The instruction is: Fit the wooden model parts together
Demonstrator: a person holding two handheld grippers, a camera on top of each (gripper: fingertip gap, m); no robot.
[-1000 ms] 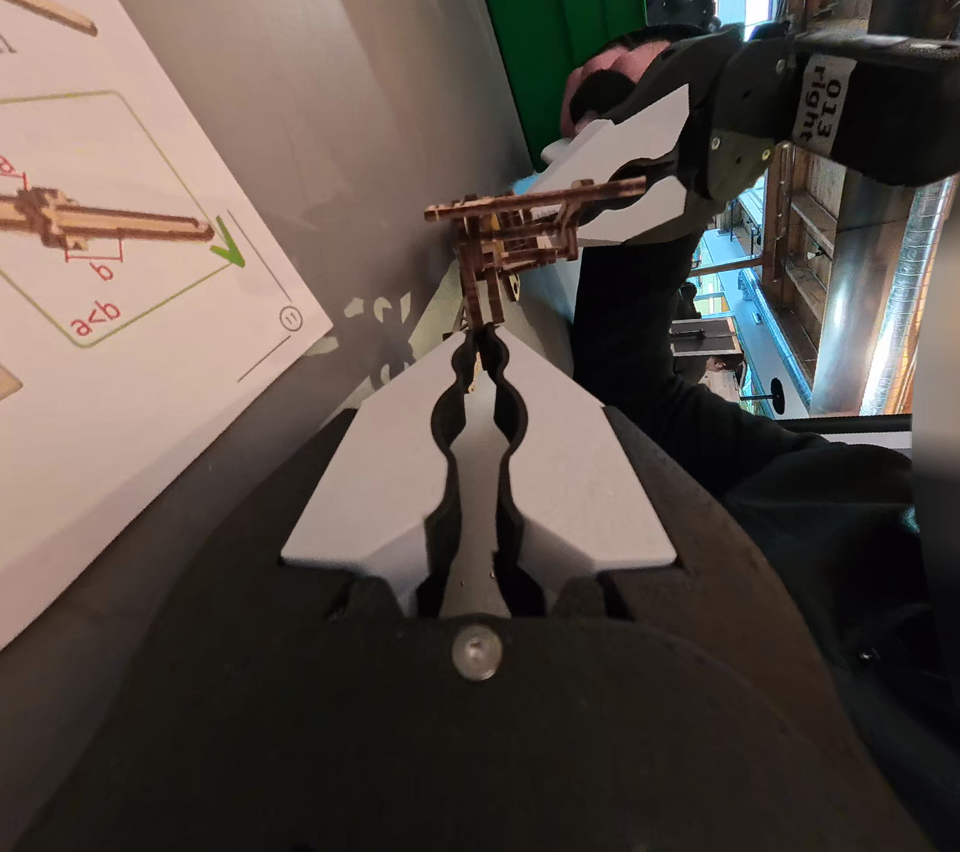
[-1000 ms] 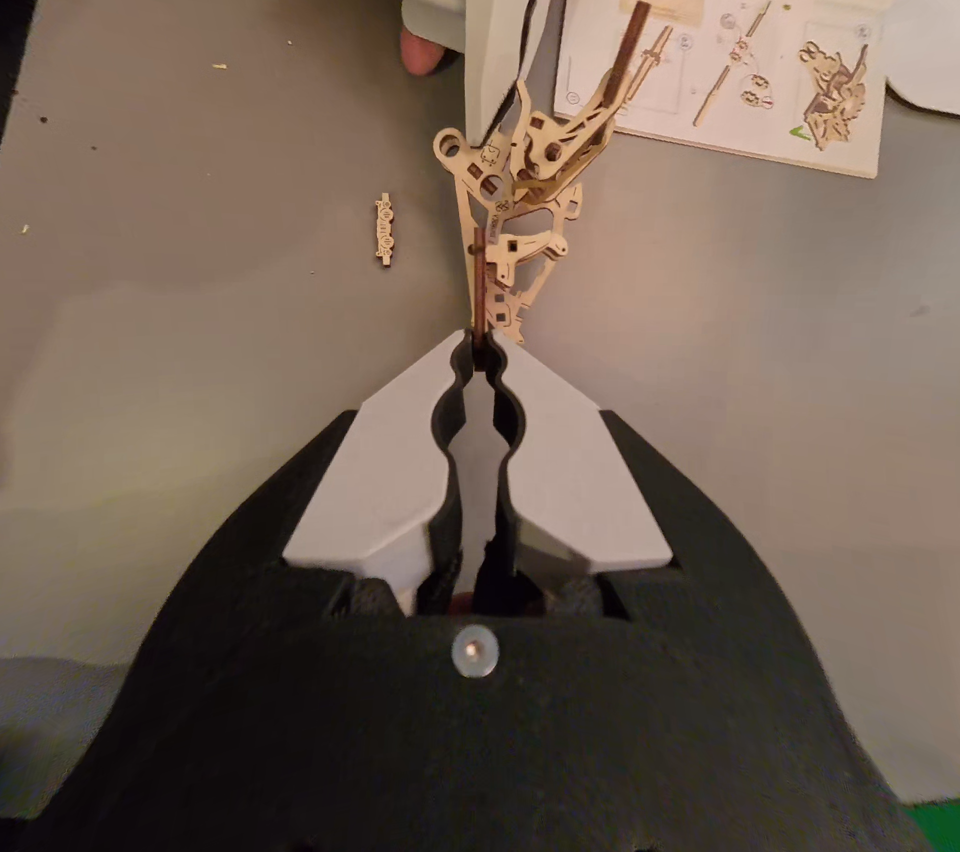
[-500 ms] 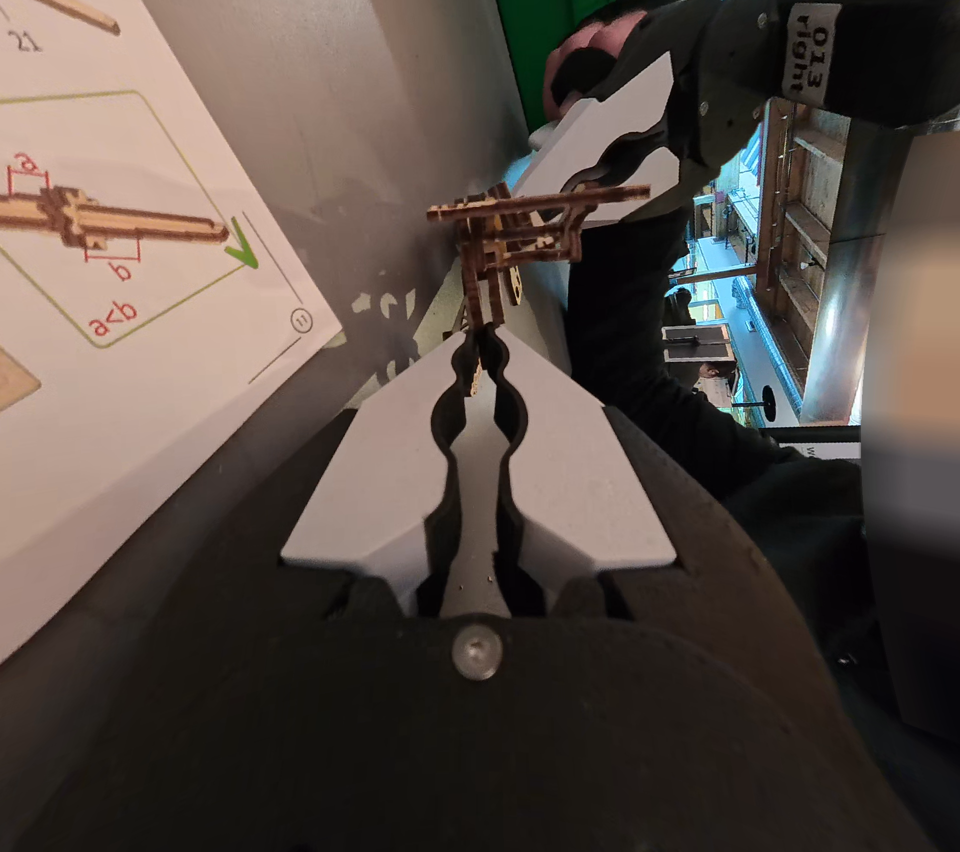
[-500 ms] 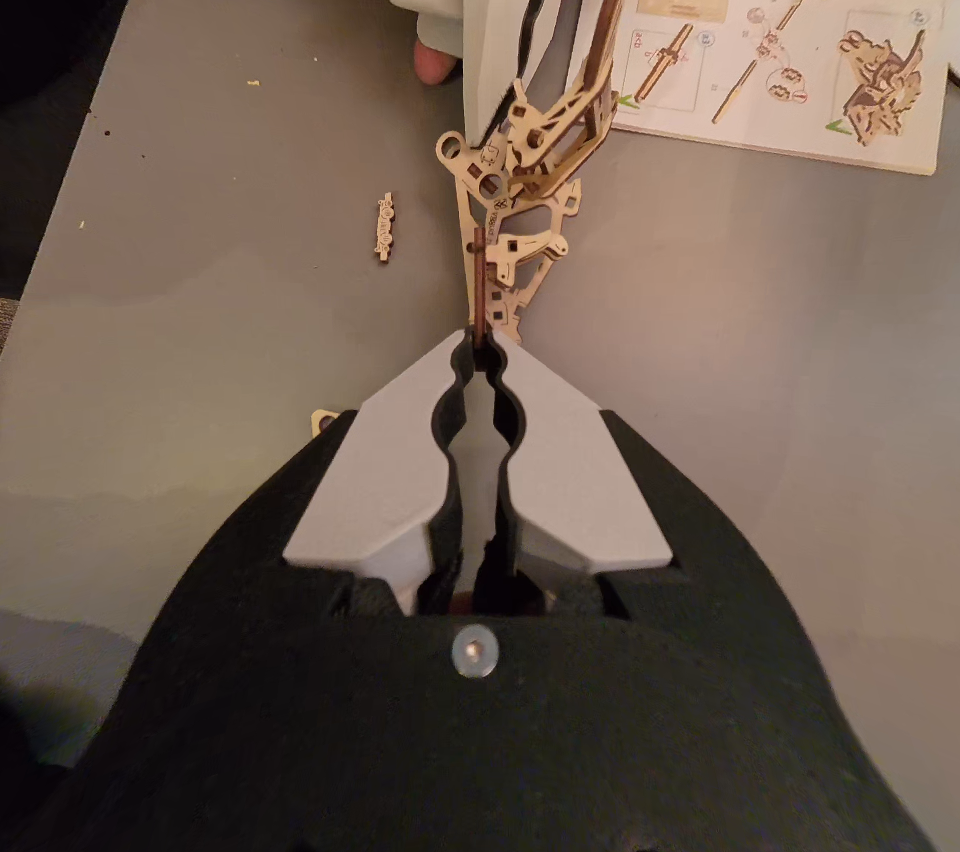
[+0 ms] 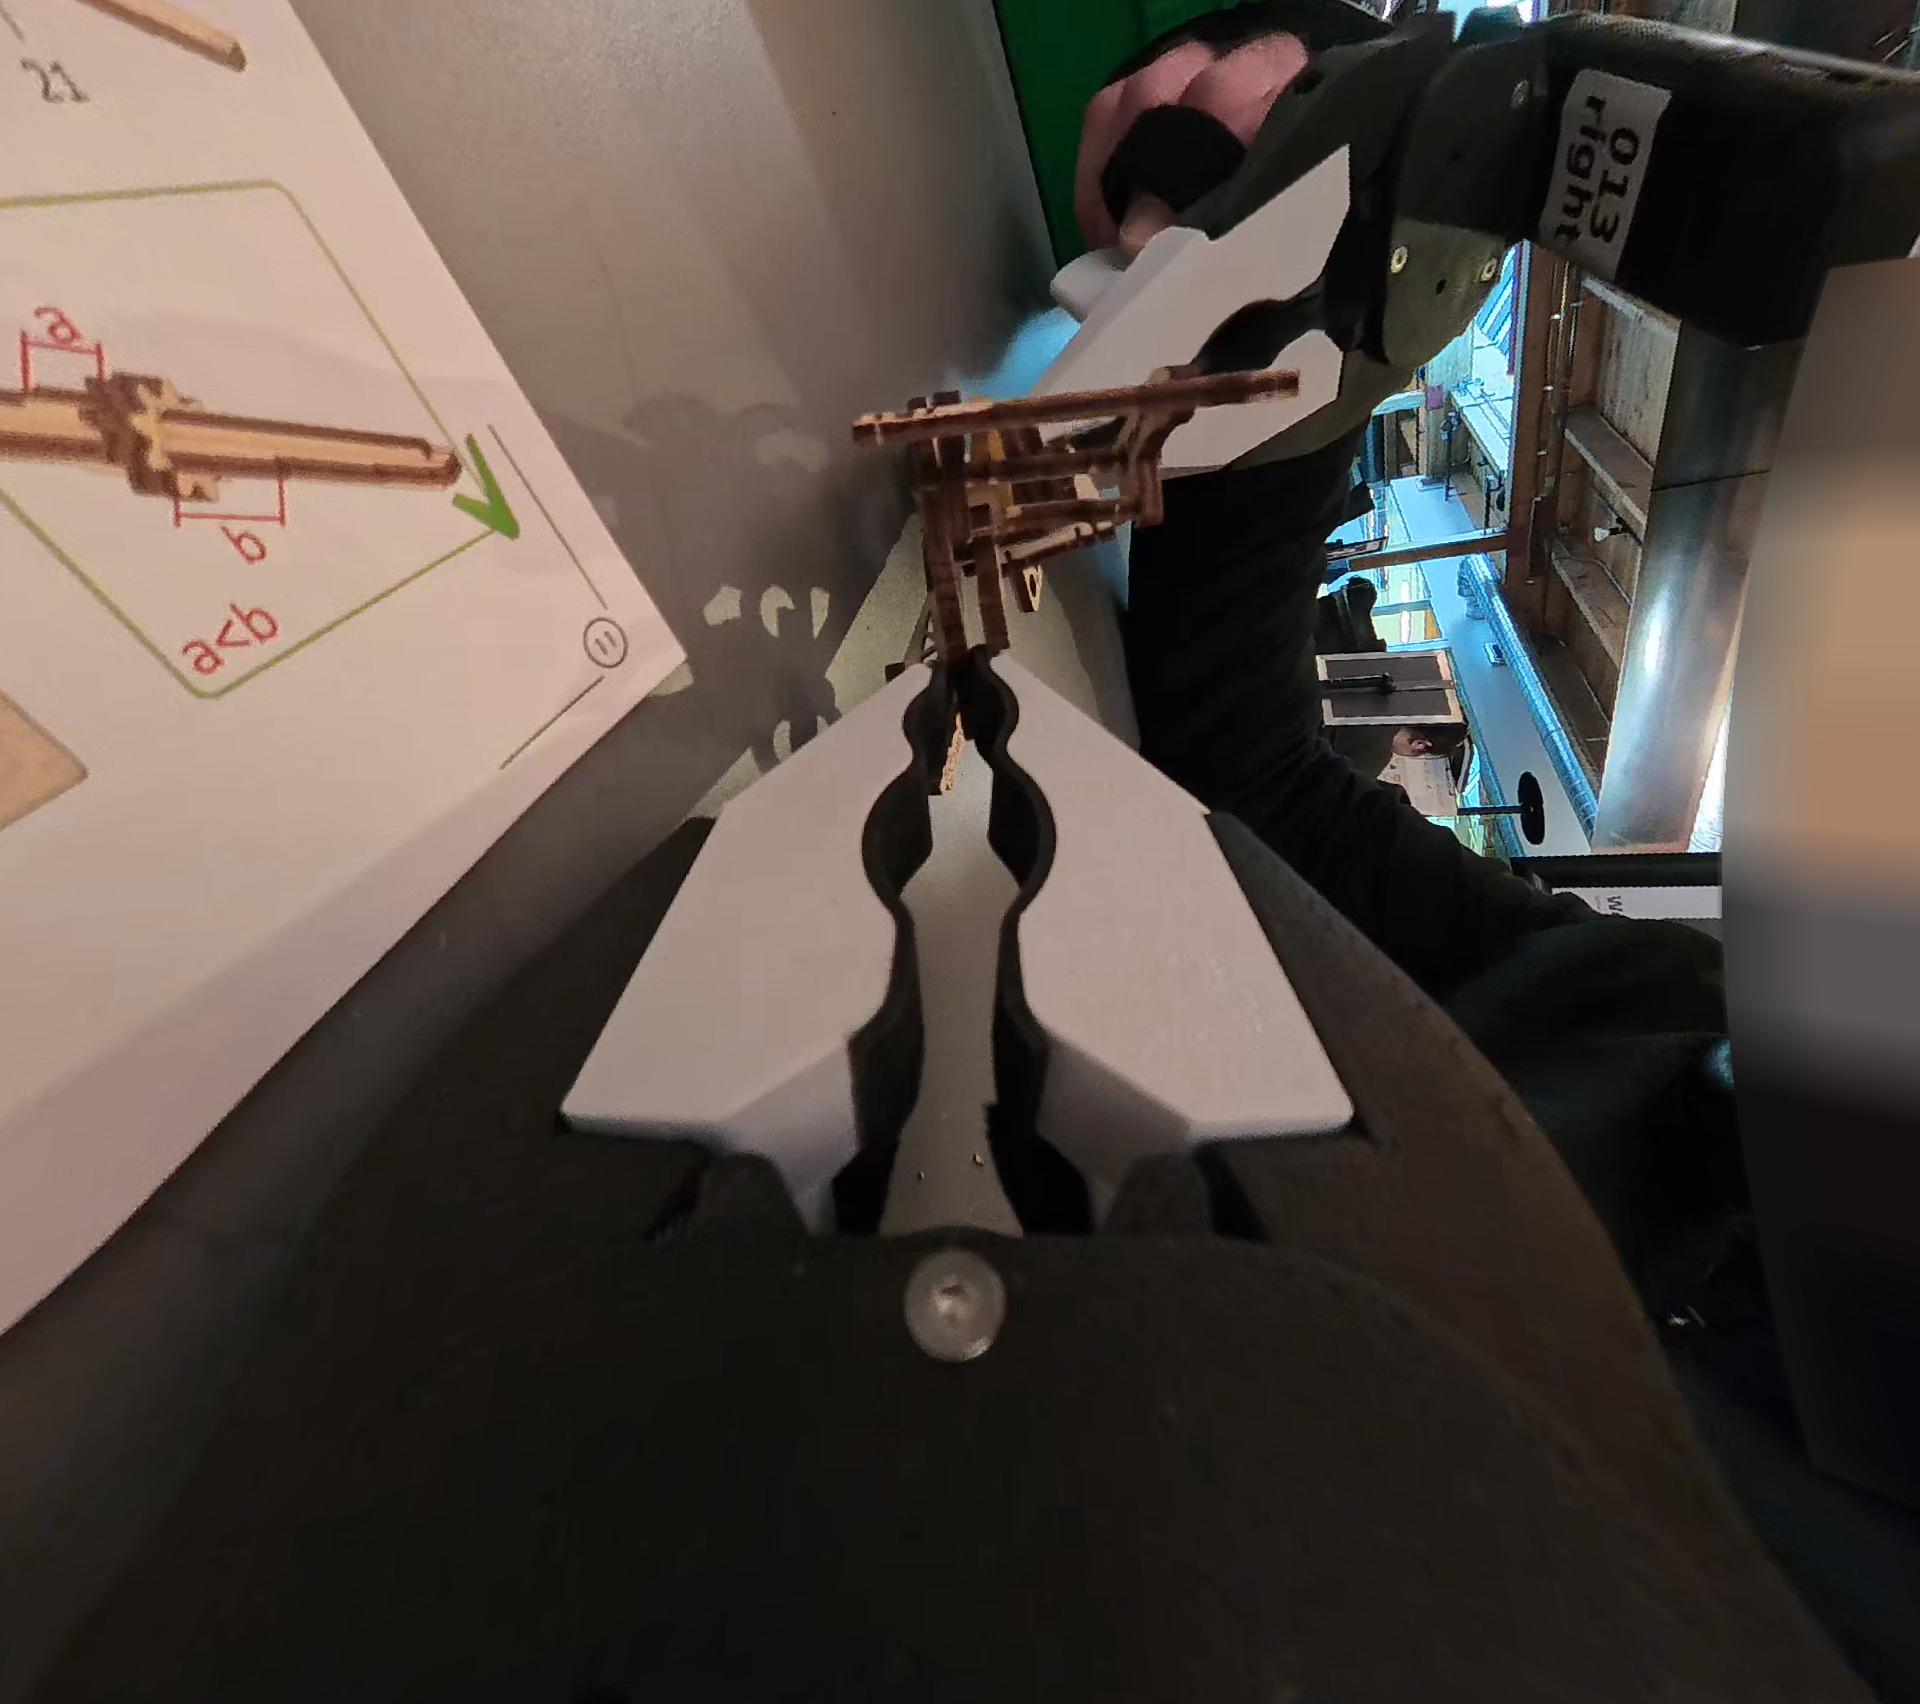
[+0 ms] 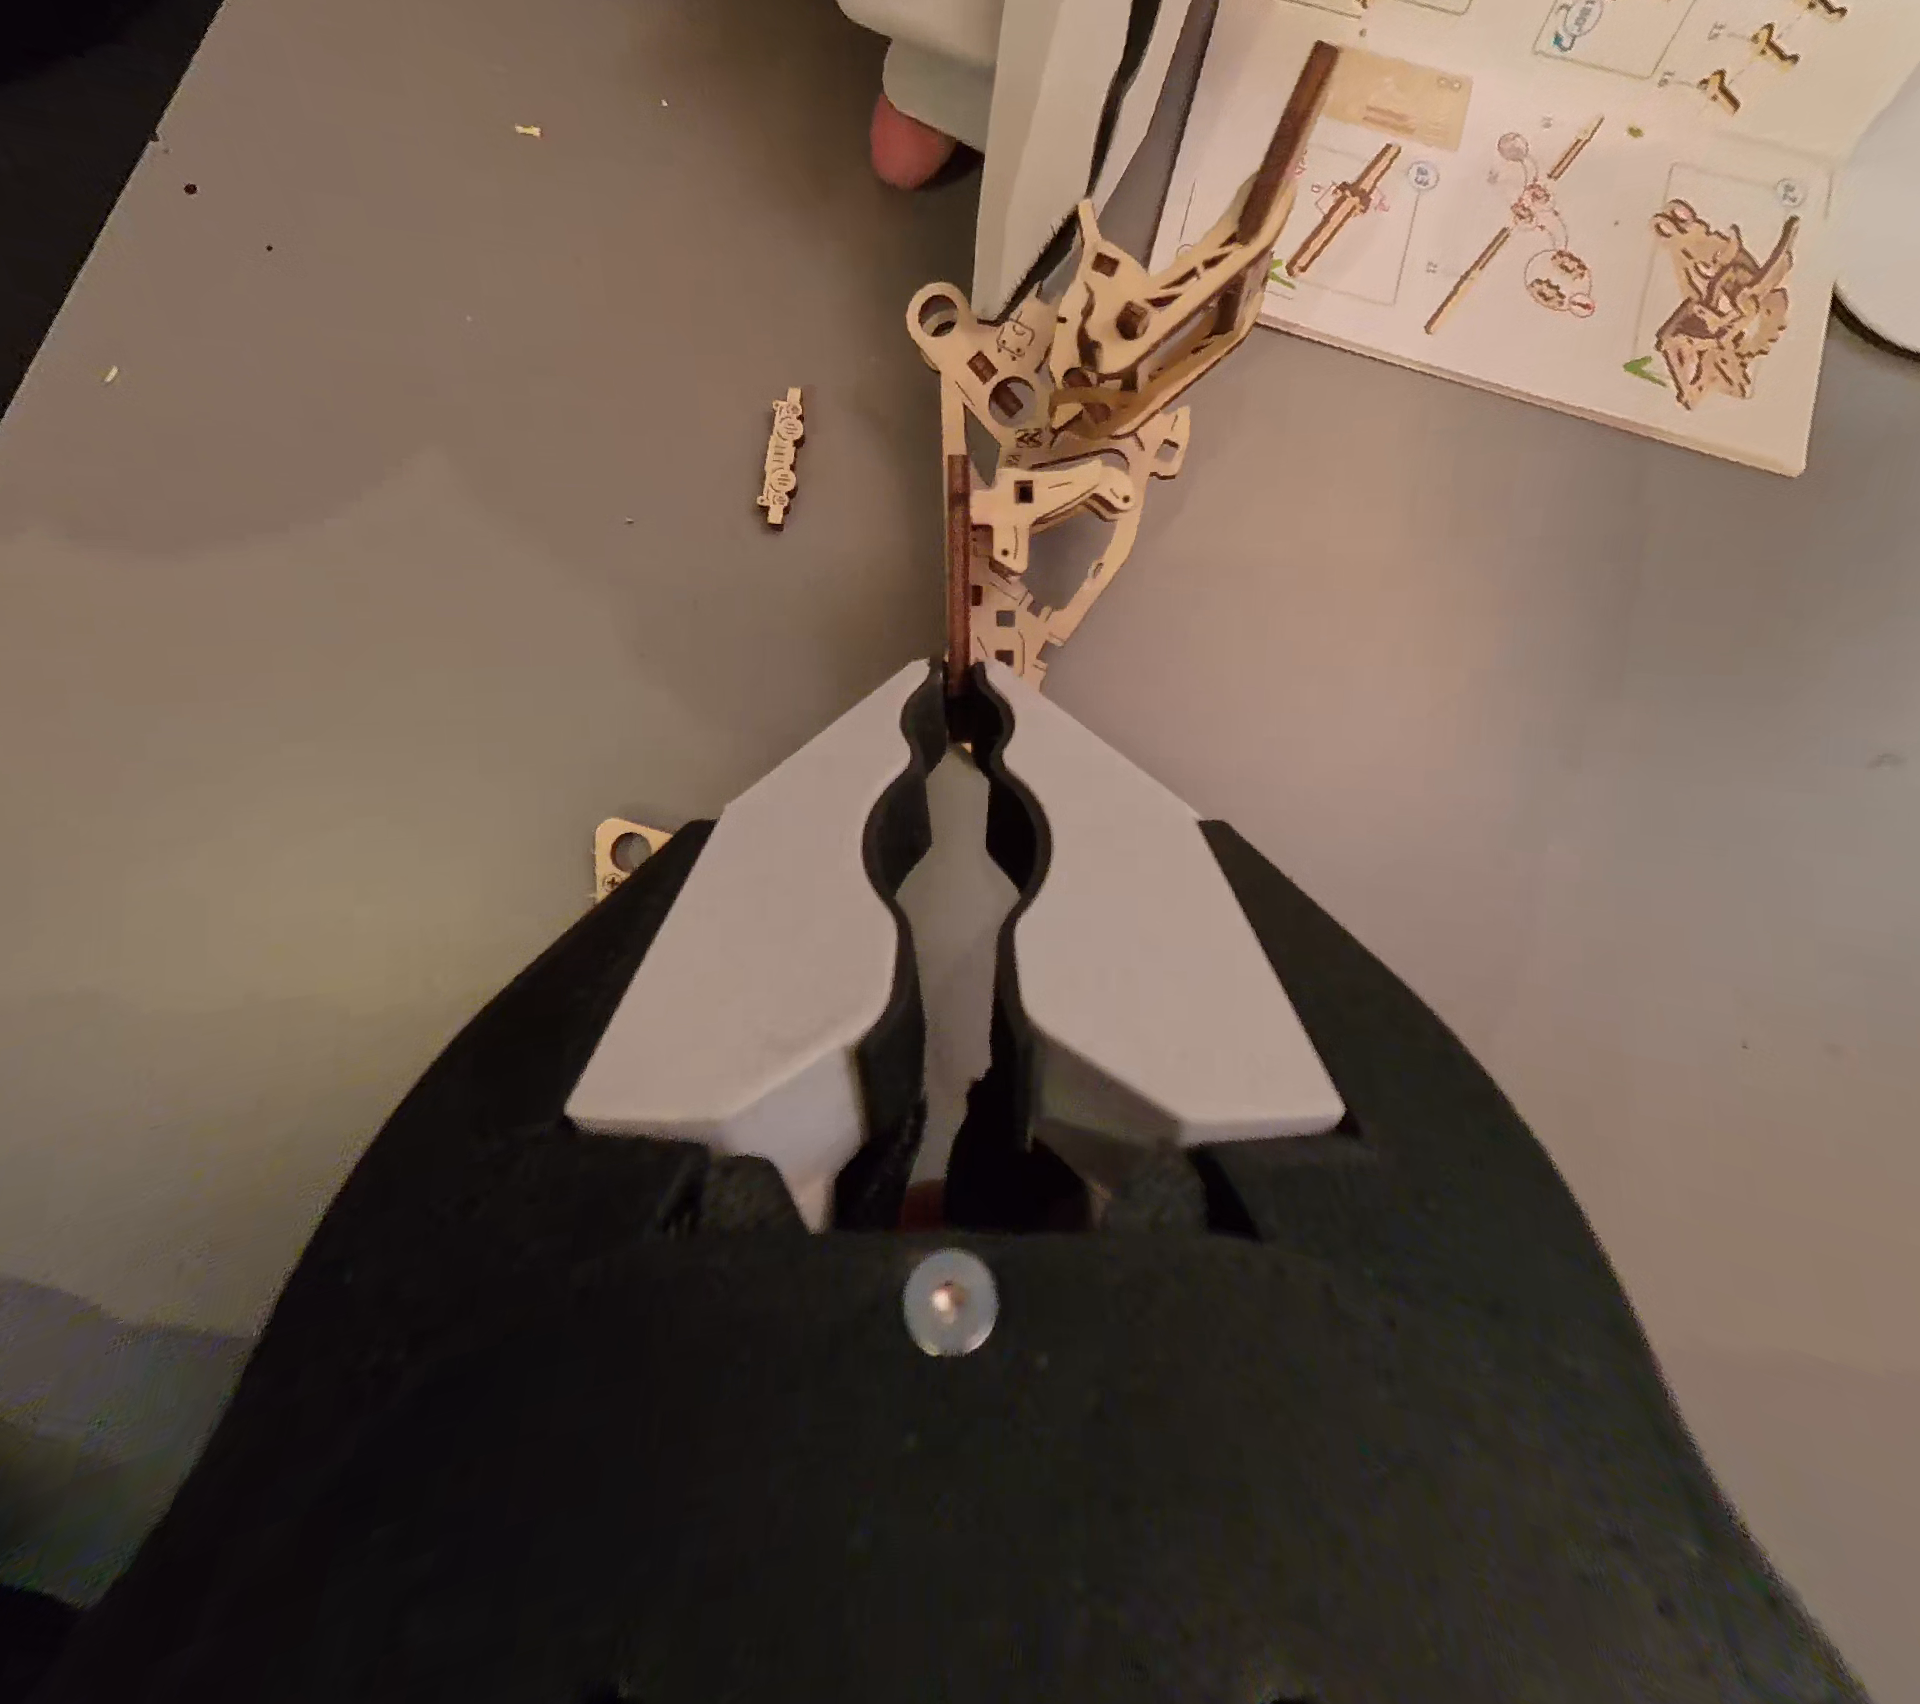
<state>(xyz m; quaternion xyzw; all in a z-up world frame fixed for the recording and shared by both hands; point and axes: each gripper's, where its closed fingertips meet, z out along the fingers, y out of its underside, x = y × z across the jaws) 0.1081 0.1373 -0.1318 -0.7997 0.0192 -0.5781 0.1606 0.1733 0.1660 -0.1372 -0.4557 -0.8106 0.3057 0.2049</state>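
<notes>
The left gripper (image 5: 961,667) is pinched tight on the lower edge of the wooden model (image 5: 1013,491), holding it up off the grey table (image 6: 416,636), probably to steady it while a part goes in. The right gripper (image 6: 961,683) is closed on a thin dark wooden strip (image 6: 958,574) that meets the model edge-on, likely being pressed into a slot. A small loose wooden piece (image 6: 784,459) lies on the table nearby, and the instruction sheet (image 6: 1621,127) sits beyond, open where the steps can be checked
</notes>
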